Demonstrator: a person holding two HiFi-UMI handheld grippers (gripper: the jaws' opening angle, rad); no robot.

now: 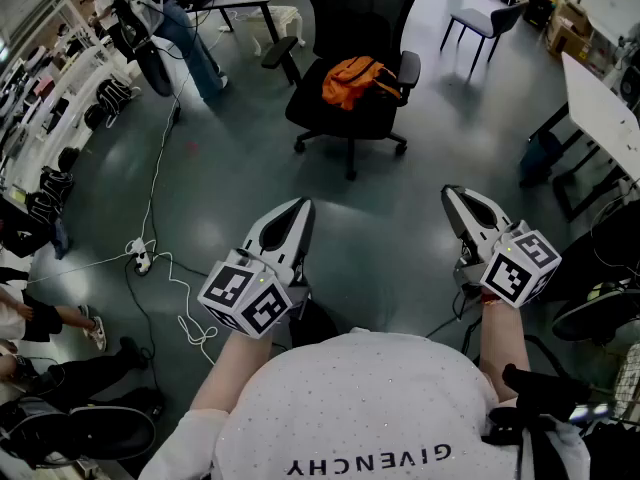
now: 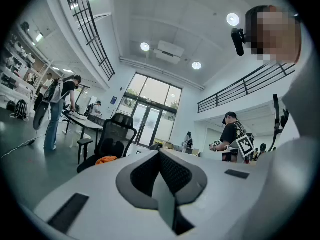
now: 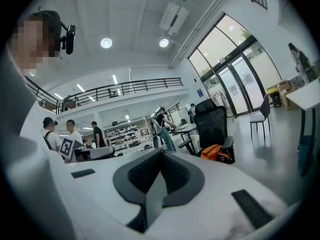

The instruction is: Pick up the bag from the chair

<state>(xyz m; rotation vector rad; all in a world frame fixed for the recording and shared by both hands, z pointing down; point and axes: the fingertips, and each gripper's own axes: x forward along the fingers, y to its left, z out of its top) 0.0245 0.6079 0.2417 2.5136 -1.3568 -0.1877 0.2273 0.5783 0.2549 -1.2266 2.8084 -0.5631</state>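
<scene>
An orange bag (image 1: 355,80) lies crumpled on the seat of a black office chair (image 1: 352,38) across the grey floor, well ahead of both grippers. My left gripper (image 1: 298,208) and right gripper (image 1: 455,196) are held level in front of the person, apart from each other, both with jaws shut and nothing between them. In the left gripper view the bag (image 2: 106,159) shows small, left of the shut left gripper (image 2: 161,156). In the right gripper view the bag (image 3: 214,151) sits on the chair (image 3: 212,121), right of the shut right gripper (image 3: 161,154).
White cables and a power strip (image 1: 140,258) trail over the floor at left. A person (image 1: 185,28) stands at a desk beyond the chair. A grey chair (image 1: 487,23) and a white table (image 1: 600,98) stand at right. Shelves with bags line the left wall.
</scene>
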